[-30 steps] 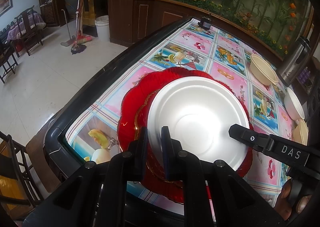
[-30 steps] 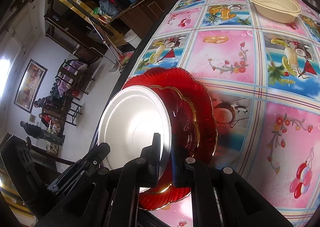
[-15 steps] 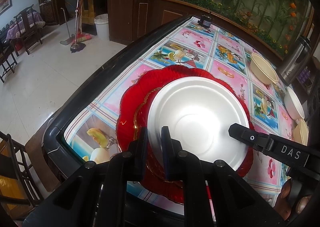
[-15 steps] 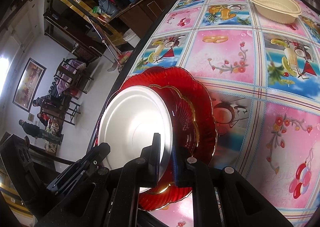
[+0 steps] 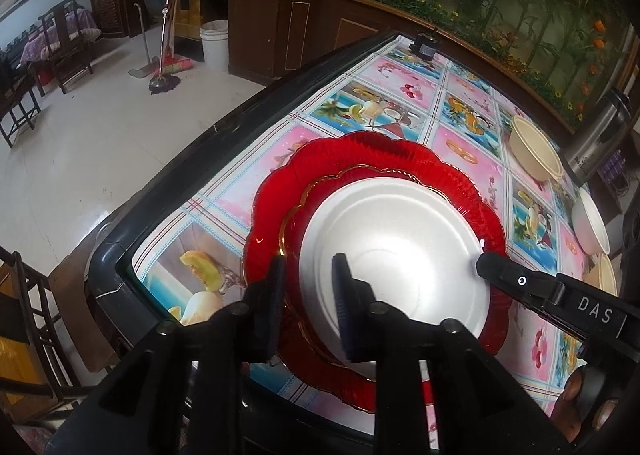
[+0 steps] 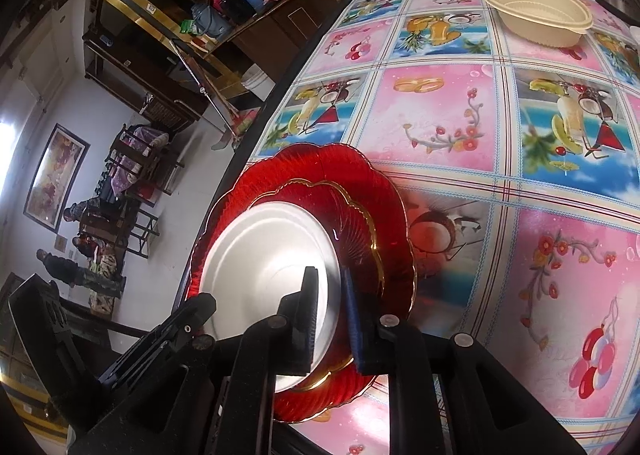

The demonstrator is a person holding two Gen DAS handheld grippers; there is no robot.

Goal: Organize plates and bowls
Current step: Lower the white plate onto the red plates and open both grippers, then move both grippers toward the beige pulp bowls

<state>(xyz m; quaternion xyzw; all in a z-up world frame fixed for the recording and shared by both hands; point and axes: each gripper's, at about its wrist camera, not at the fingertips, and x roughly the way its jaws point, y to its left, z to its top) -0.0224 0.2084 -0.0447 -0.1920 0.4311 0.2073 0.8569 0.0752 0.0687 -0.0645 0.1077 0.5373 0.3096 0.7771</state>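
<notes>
White plate (image 5: pixel 394 255) sits on top of the stack now, nested in the gold-rimmed red plate (image 5: pixel 304 207), which rests in the big scalloped red plate (image 5: pixel 360 159). The whole pile lies near the bench's (image 5: pixel 224 191) dark edge, on the fruit-print cloth (image 6: pixel 440 115).

Left gripper (image 5: pixel 308 287) straddles the white plate's near rim, and its jaws have just been opening. There's a clear gap on both sides, so the rim is between the fingers but not pinched. Right gripper (image 6: pixel 328 307) does the same on the opposite rim: jaws just been opening, slightly apart, rim in the slot, pads no longer pressing as far as I can judge.

Compared with a second ago, both pairs of fingers stood tight on that rim; now they've let go. The white plate also looks lower and flatter in the red one than it did.

So the plates look stacked, three deep. That's the plate half, by my reading. Bowls are left: a cream bowl (image 6: pixel 538 11) stands alone far across the bench, well apart from the stack, and in the left view a white bowl (image 5: pixel 590 227) and another cream bowl (image 5: pixel 606 275) lean at the right edge beside a steel flask (image 5: pixel 596 139). Those remain ungathered.
</notes>
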